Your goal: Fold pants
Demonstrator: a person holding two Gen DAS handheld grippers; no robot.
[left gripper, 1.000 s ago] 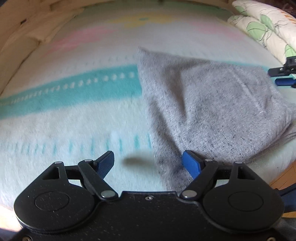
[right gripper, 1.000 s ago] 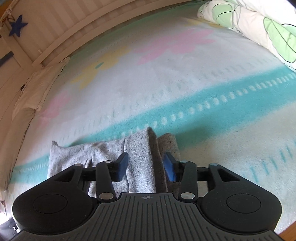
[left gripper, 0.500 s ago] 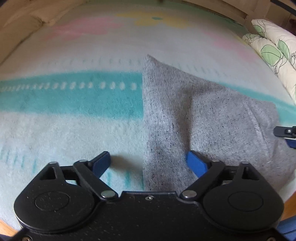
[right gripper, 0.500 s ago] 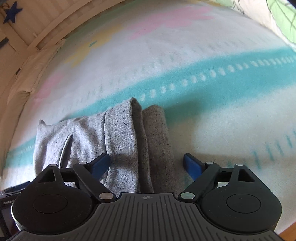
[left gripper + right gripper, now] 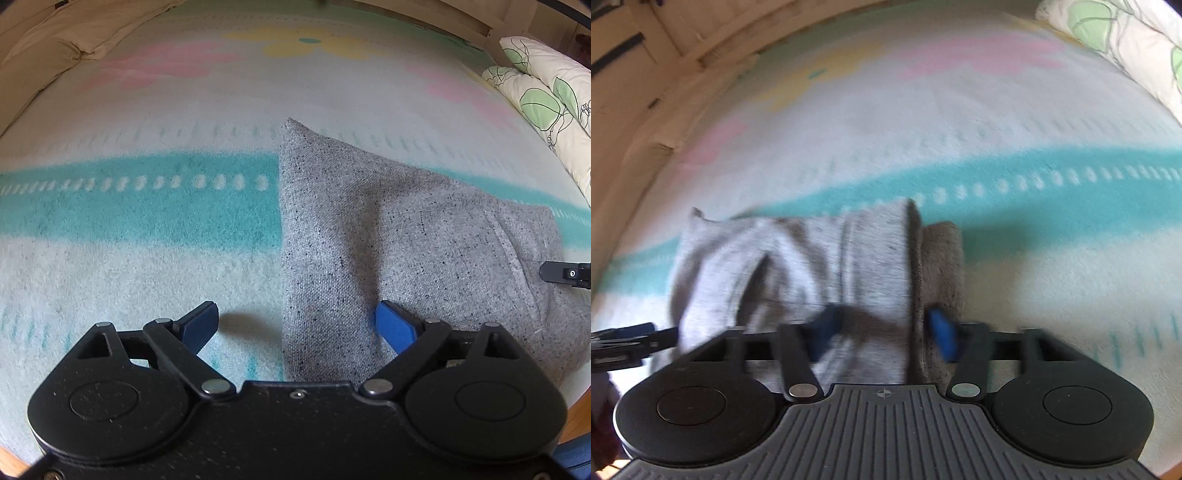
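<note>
Your left gripper [image 5: 297, 328] points steeply down at the bed, fingers [image 5: 395, 326] spread wide. The left edge of the pants [image 5: 406, 240] runs up between them; the right finger sits over the grey cloth, the left finger over bare blanket [image 5: 147, 258]. Neither pad presses on the fabric.

Your right gripper [image 5: 882, 328] also tilts down, at the other end of the pants [image 5: 812, 258]. Its fingers [image 5: 942, 332] have just been closing and now stand narrow, with the folded grey edge and the darker band beside it between them. The frame is motion-blurred, so you cannot tell whether the pads already pinch the cloth or only bracket it.

The pants lie folded on the blanket, across the teal stripe, right of centre in the left view and lower left to centre in the right view. A pointed corner sticks up toward the top of the left frame.

No container is in view.

Cut off or unclear: the near hem of the pants is hidden behind each gripper body. At the right edge of the left view only a black tip of the right gripper shows; at the lower left edge of the right view a blurred dark piece of the left gripper shows. Leaf-print pillows [image 5: 546, 96] are cropped at the upper right.
</note>
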